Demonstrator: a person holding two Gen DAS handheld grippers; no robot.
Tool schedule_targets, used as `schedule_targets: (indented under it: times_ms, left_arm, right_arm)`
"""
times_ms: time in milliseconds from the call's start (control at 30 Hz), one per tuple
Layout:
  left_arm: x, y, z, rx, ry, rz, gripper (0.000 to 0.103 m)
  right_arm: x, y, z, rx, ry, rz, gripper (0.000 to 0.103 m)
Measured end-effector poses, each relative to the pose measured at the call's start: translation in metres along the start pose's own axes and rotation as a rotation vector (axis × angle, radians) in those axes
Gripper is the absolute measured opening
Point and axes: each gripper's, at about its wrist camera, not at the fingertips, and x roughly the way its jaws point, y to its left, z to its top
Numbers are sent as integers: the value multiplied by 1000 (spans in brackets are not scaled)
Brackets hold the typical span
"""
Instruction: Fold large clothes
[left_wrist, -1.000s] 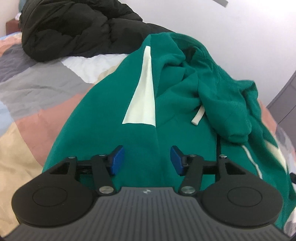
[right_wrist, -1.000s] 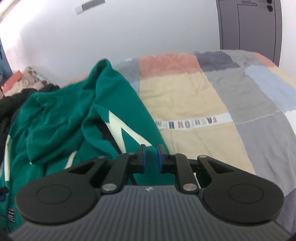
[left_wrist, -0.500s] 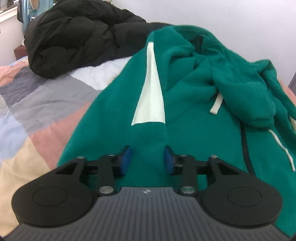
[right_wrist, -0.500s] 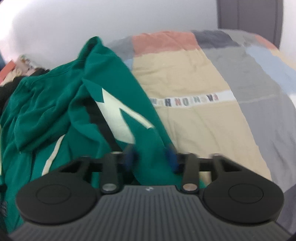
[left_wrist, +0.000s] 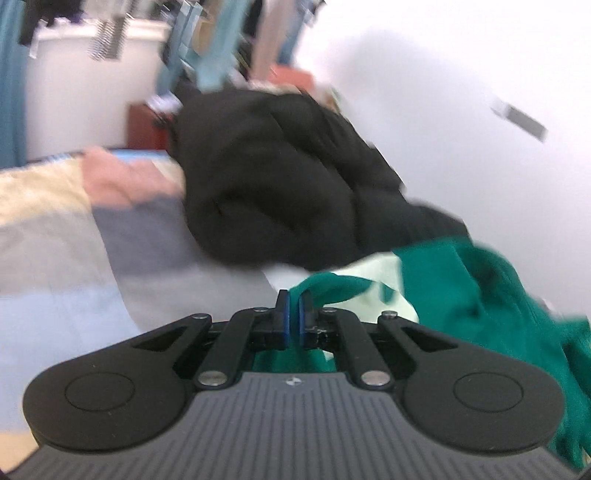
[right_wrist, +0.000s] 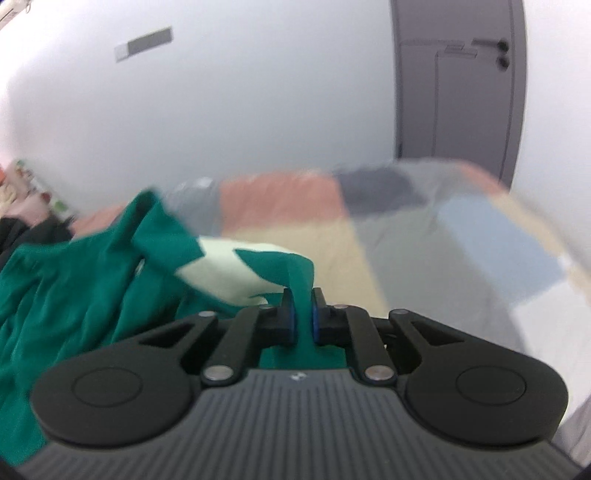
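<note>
A green hooded sweatshirt (left_wrist: 480, 295) with pale cream panels lies on a patchwork bed cover (left_wrist: 74, 258). My left gripper (left_wrist: 294, 308) is shut on a fold of its green hem, and the cloth trails off to the right. In the right wrist view the same green sweatshirt (right_wrist: 92, 266) rises from the left to my right gripper (right_wrist: 300, 312), which is shut on a bunched green edge. A cream panel (right_wrist: 225, 269) sits just behind that grip. Both views are blurred by motion.
A black puffy jacket (left_wrist: 280, 177) is heaped at the back of the bed against the white wall. Hanging clothes and a white cabinet (left_wrist: 85, 74) stand far left. A grey door (right_wrist: 458, 88) is behind the bed cover (right_wrist: 424, 251) in the right wrist view.
Both grippers went from open over the sweatshirt to shut on its edge. Both lifted, pulling the cloth up, and the left one swung left toward the black jacket.
</note>
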Motion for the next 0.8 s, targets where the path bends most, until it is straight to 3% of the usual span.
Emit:
schedule_targets:
  times_ms: [133, 200, 267, 367, 500, 633, 667, 700, 733, 800]
  left_arm:
    - [36, 2, 20, 27, -5, 79, 5]
    - [62, 0, 20, 102, 17, 129, 5]
    - [89, 4, 12, 184, 61, 177, 5]
    - [122, 13, 3, 235, 146, 188, 6]
    - [144, 31, -5, 151, 242, 172, 6]
    - [147, 23, -1, 179, 228, 198, 7]
    - [143, 17, -1, 199, 225, 207, 10]
    - [139, 11, -1, 214, 223, 207, 22]
    - [134, 7, 0, 226, 215, 201, 46]
    - [123, 1, 4, 242, 173, 196, 74]
  right_arm:
    - [27, -15, 32, 39, -66, -73, 11]
    - [47, -22, 36, 50, -77, -100, 11]
    - [74, -30, 28, 58, -56, -133, 11]
    - [113, -44, 3, 69, -4, -169, 11]
    - [145, -53, -17, 3, 47, -195, 11]
    - [151, -55, -20, 5, 39, -187, 13]
    - [150, -55, -21, 10, 30, -183, 13]
    - [151, -54, -21, 7, 24, -183, 13]
    - [150, -54, -21, 2, 16, -184, 13]
    - [144, -52, -21, 7, 0, -179, 16]
